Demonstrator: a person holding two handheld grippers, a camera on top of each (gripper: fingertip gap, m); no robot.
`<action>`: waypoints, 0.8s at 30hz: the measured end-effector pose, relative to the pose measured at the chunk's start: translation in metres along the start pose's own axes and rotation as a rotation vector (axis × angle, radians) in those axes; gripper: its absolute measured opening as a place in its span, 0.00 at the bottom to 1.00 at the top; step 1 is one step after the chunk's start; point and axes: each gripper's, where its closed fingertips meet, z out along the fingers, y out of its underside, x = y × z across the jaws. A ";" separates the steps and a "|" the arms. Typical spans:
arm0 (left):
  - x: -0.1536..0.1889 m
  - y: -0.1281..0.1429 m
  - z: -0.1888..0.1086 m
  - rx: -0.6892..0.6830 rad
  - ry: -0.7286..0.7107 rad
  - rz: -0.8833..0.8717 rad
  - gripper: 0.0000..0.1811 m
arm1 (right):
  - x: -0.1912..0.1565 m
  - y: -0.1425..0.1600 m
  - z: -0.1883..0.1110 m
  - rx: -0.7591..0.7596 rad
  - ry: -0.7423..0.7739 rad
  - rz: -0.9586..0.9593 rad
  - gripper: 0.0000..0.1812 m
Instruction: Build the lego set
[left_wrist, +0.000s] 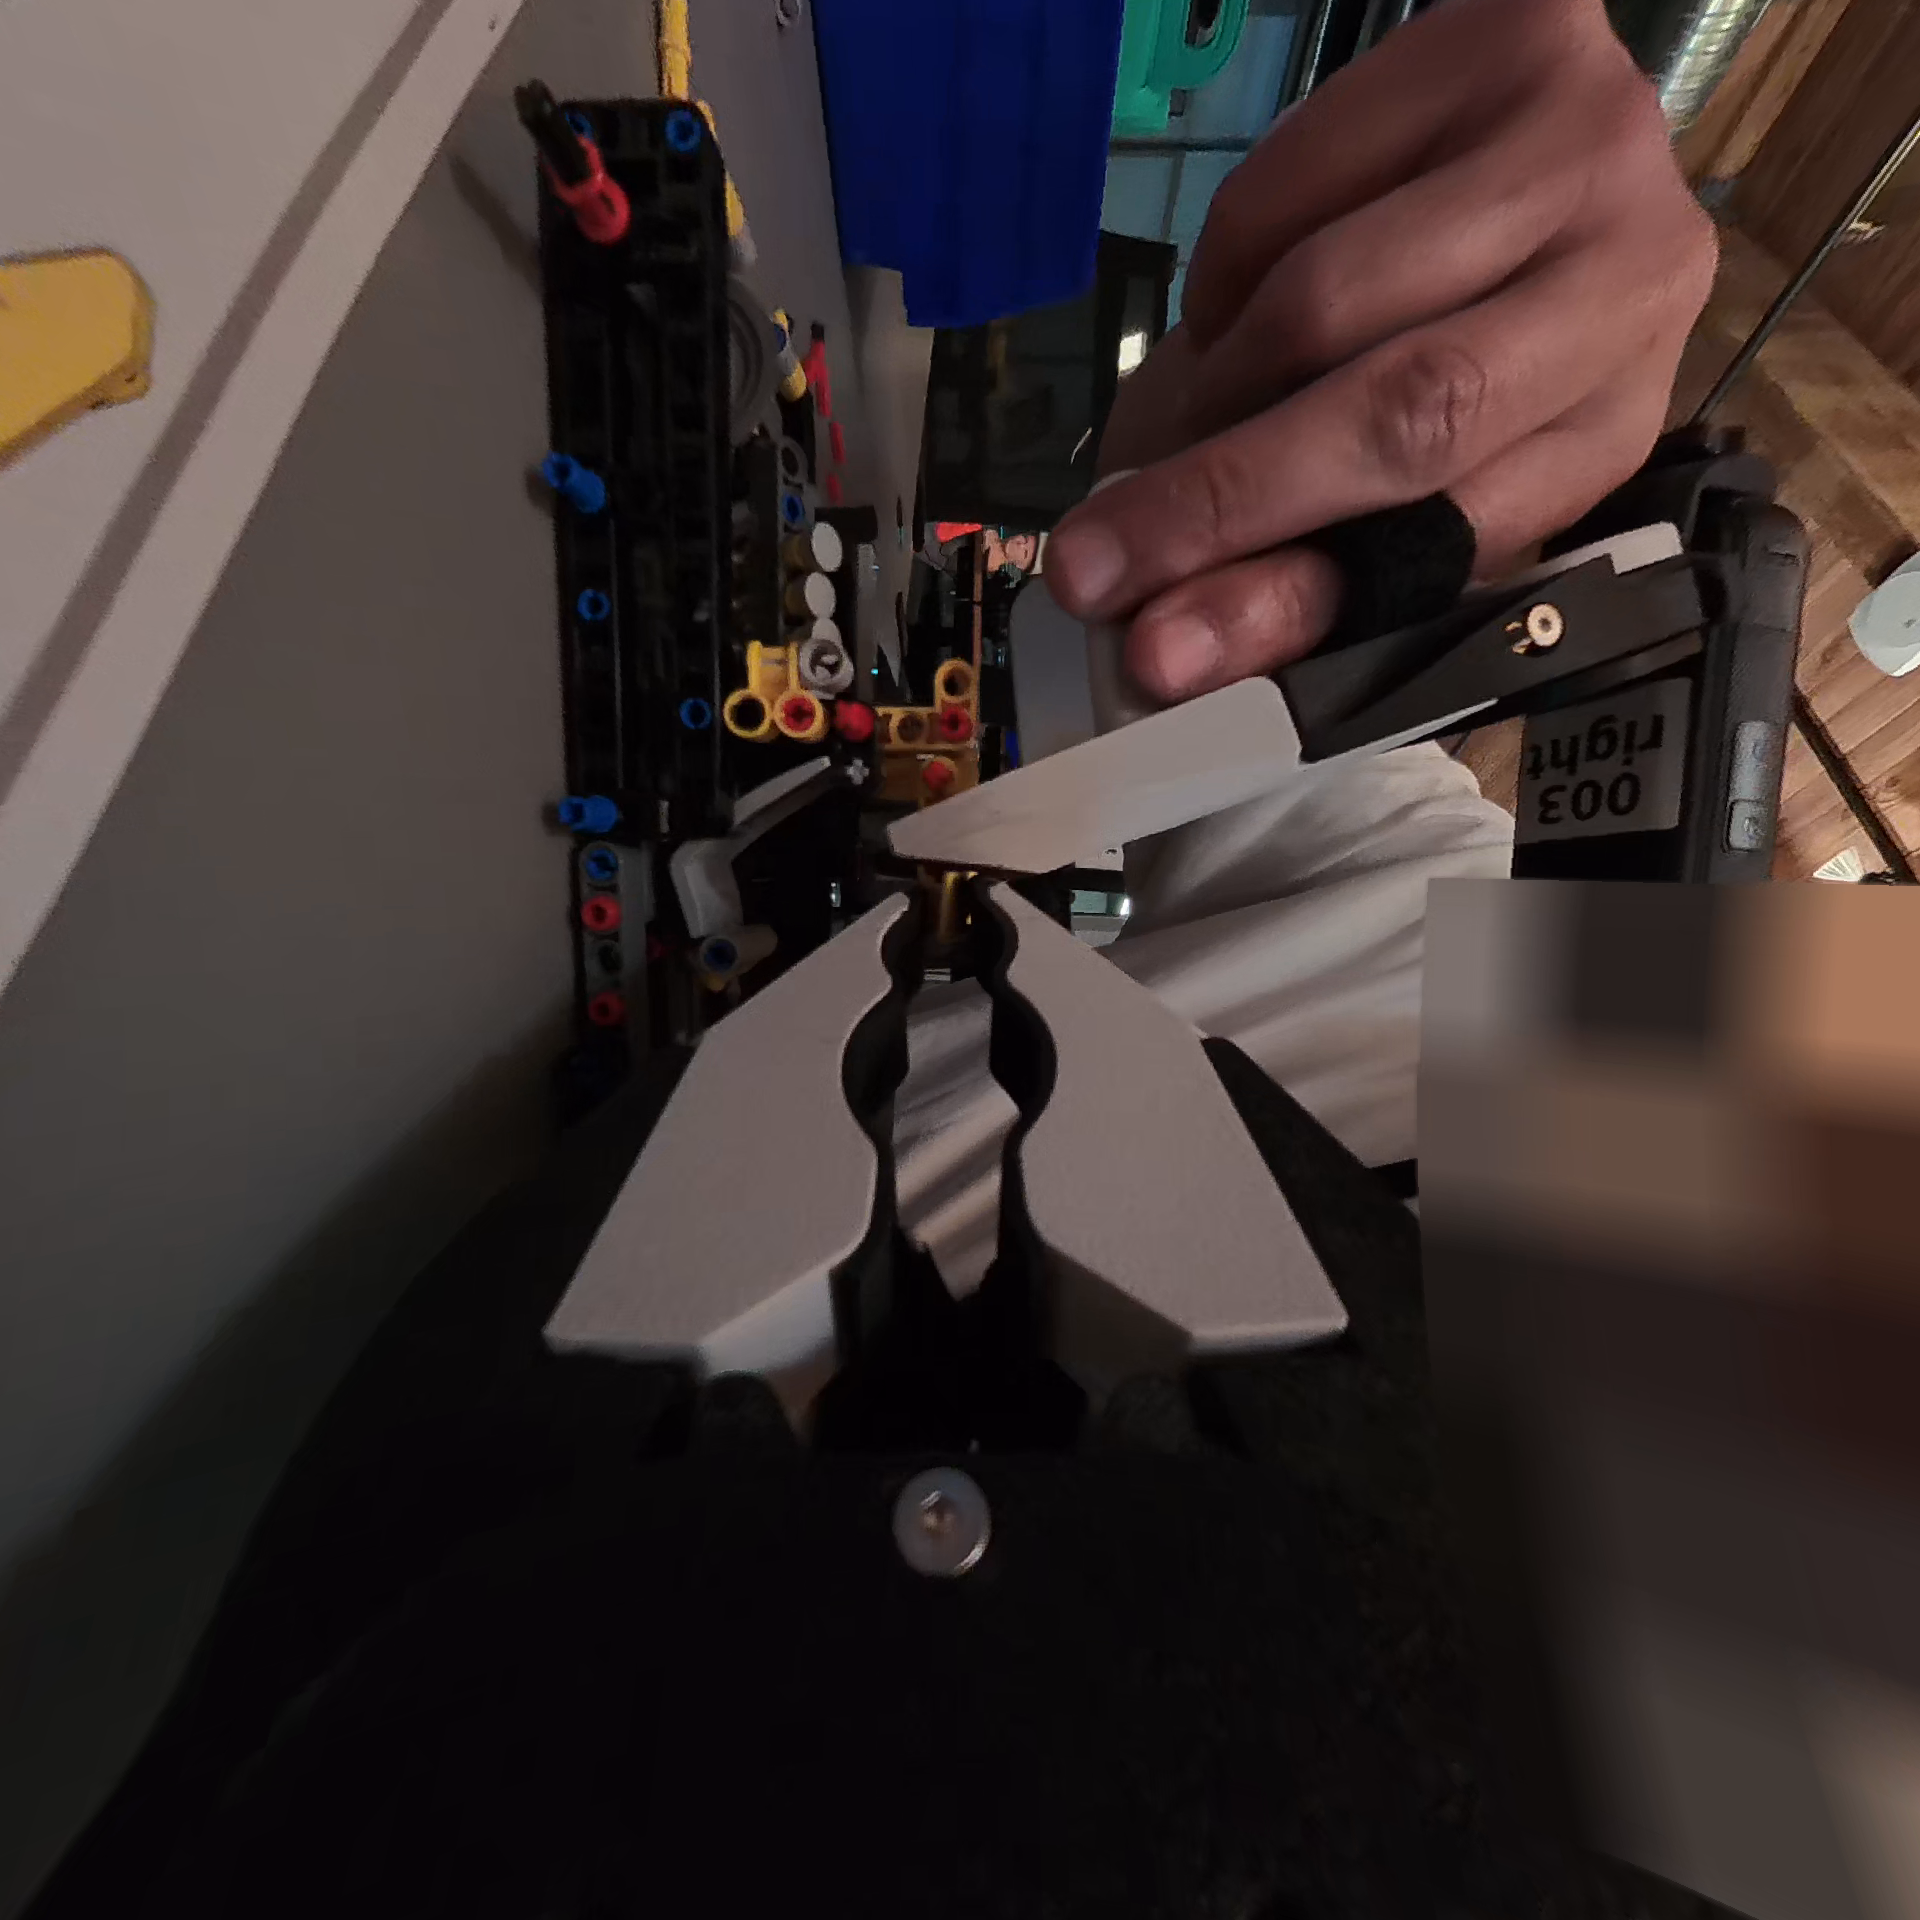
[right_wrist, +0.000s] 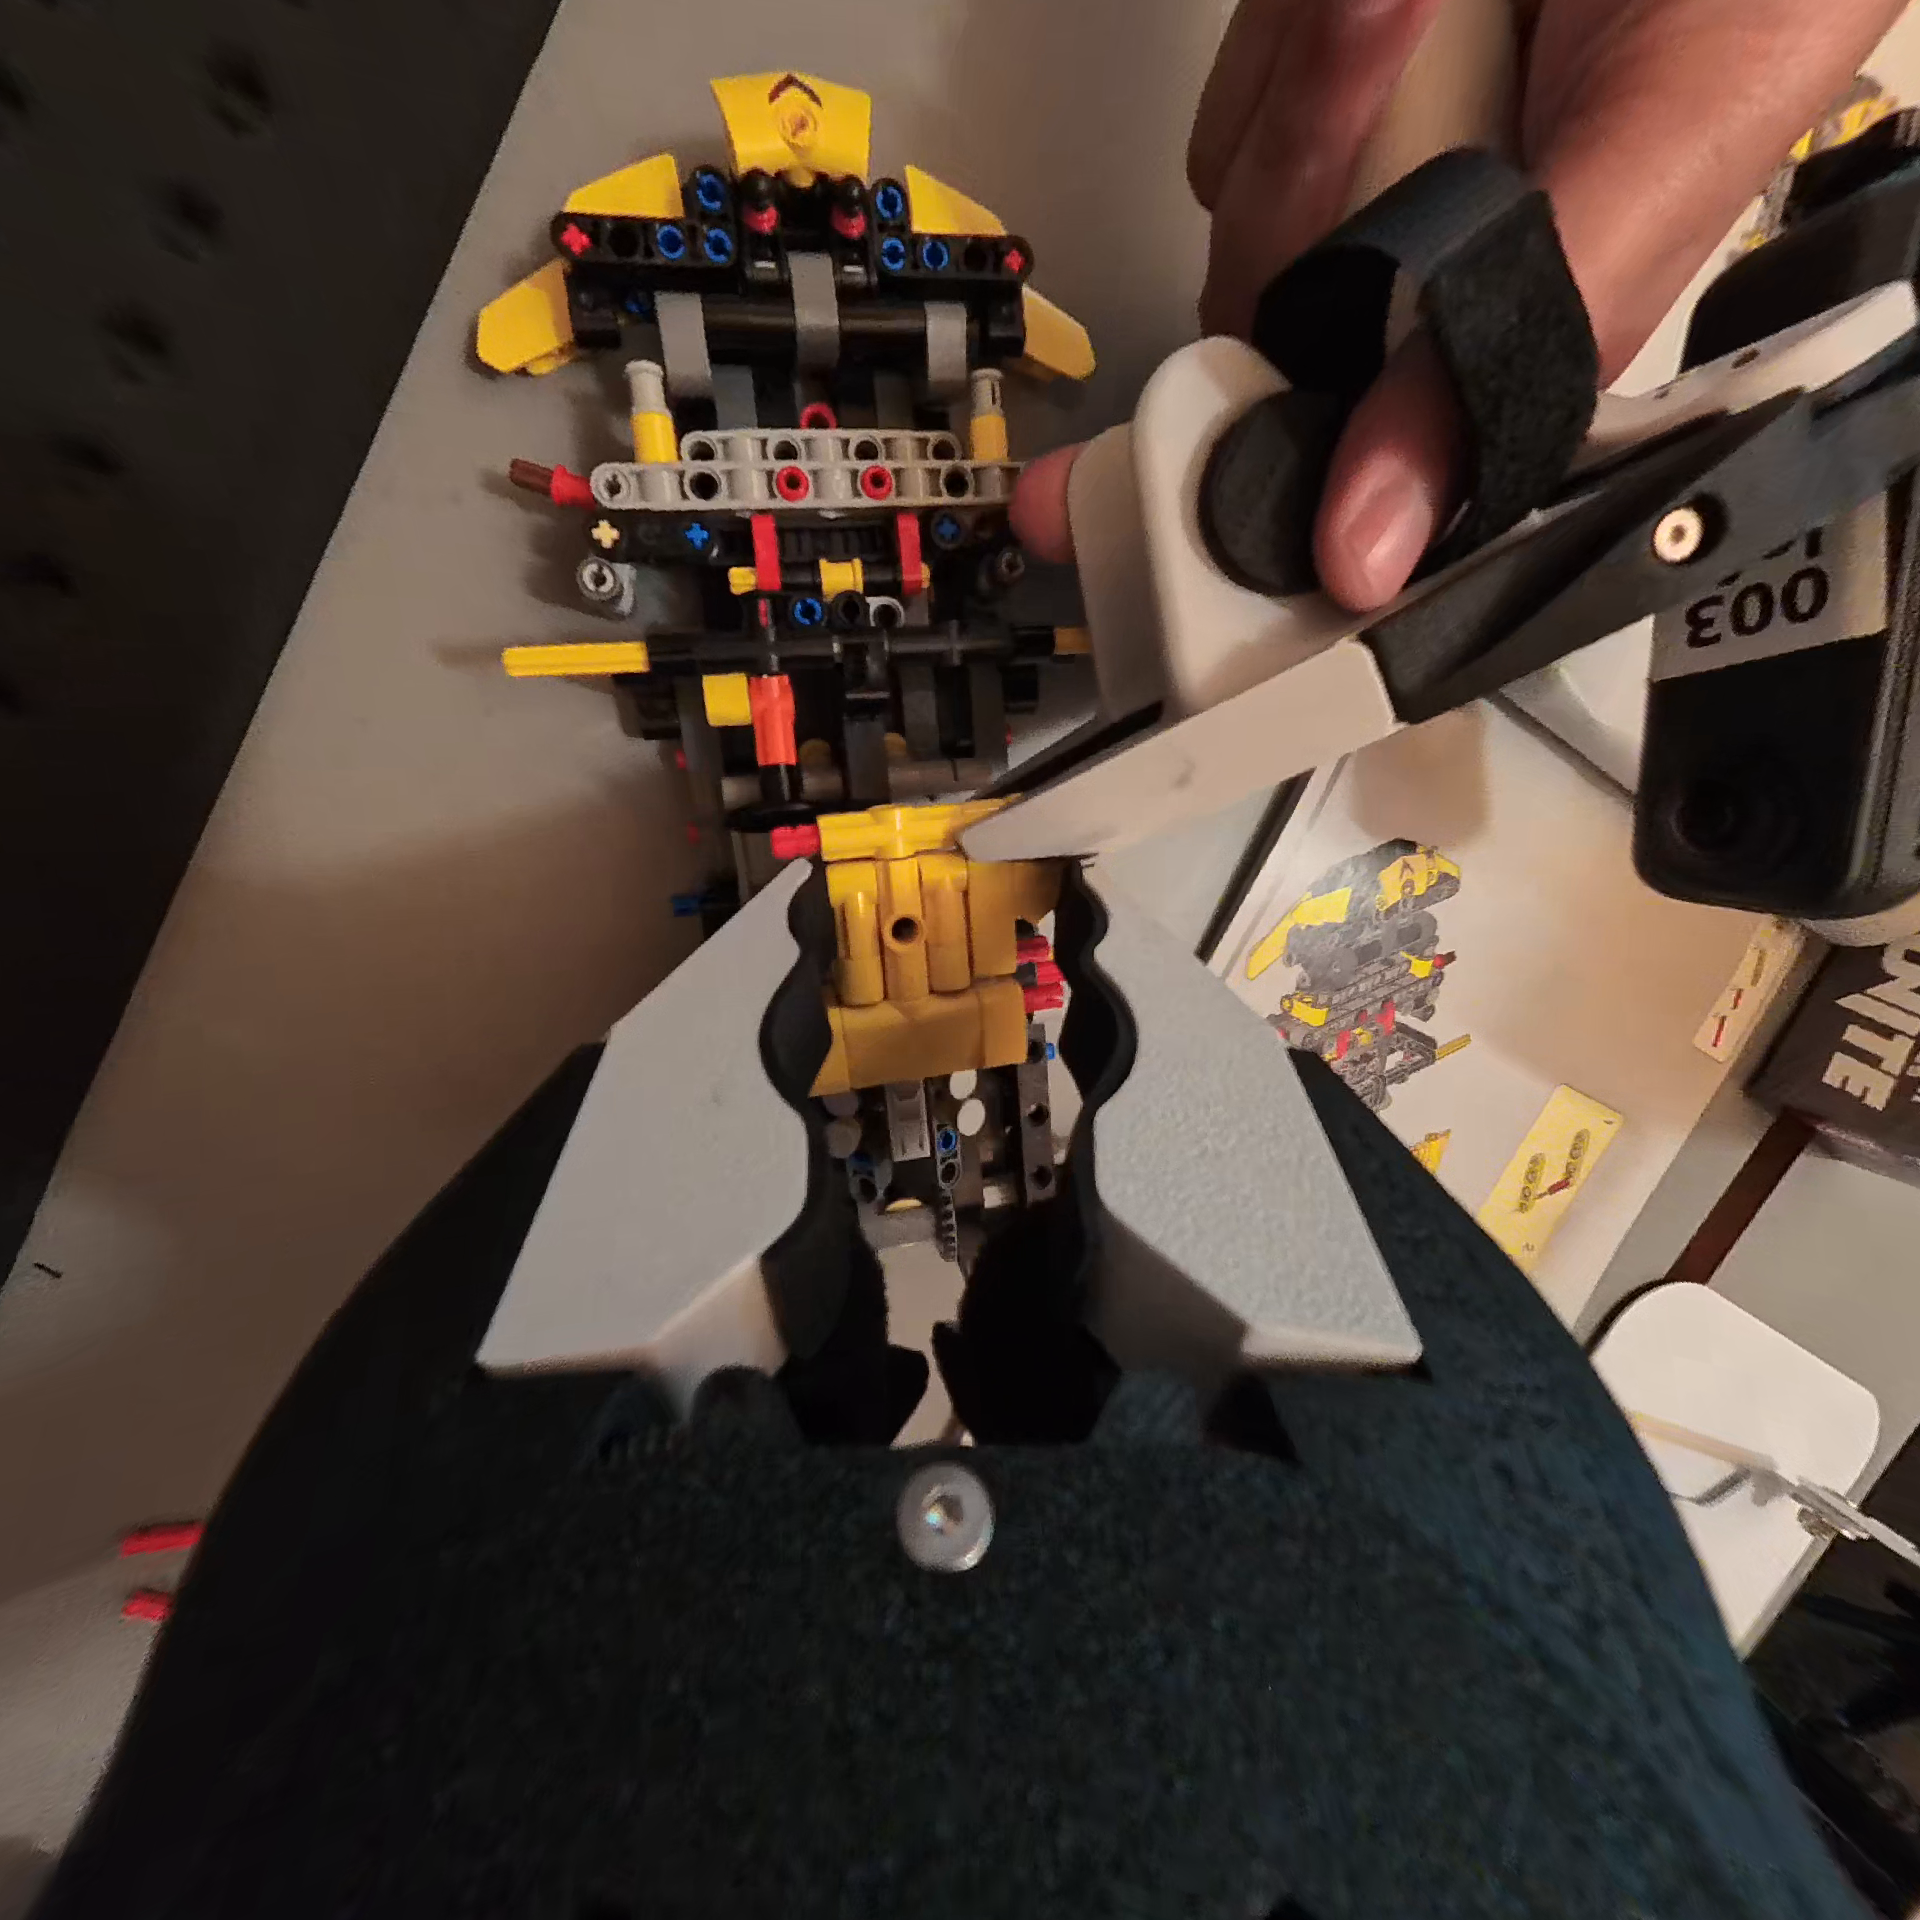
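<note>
Tips of the left gripper (left_wrist: 945, 909) were closed to a narrow slit, pinching a small yellow lego piece (left_wrist: 941, 923) between them. That piece sat at the far end of a chunky yellow brick block (right_wrist: 914, 966).

From its own camera, the right gripper (right_wrist: 940, 878) stood about half open, straddling this block, with its dark pads seemingly pressed to the left and right sides. The hold looked like bracing: one tool steadied the sub-assembly so the other could seat or adjust the small piece without the build sliding. The two tools met almost tip to tip, the left one slanting in from the right across the block's far edge.

Beyond the block, a long black, grey and yellow lego model (right_wrist: 800, 488) lay flat on the pale tabletop (right_wrist: 364, 935), stretching away with yellow curved panels at its far end. The block was joined to its near end, so the task's build was directly under both tools.

To the right lay an open instruction booklet (right_wrist: 1371, 966), within easy sight for reference. Near the left edge, two loose red pins (right_wrist: 156, 1543) waited on the table.
</note>
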 end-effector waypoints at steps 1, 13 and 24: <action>0.000 0.000 0.000 0.004 -0.009 0.010 0.04 | 0.000 0.000 0.000 0.002 0.004 0.004 0.23; 0.002 0.003 0.000 -0.059 -0.093 0.161 0.04 | 0.001 0.001 -0.025 0.065 0.114 0.201 0.27; 0.000 0.002 -0.002 -0.039 -0.117 0.187 0.07 | -0.015 -0.009 -0.045 0.370 0.428 0.732 0.26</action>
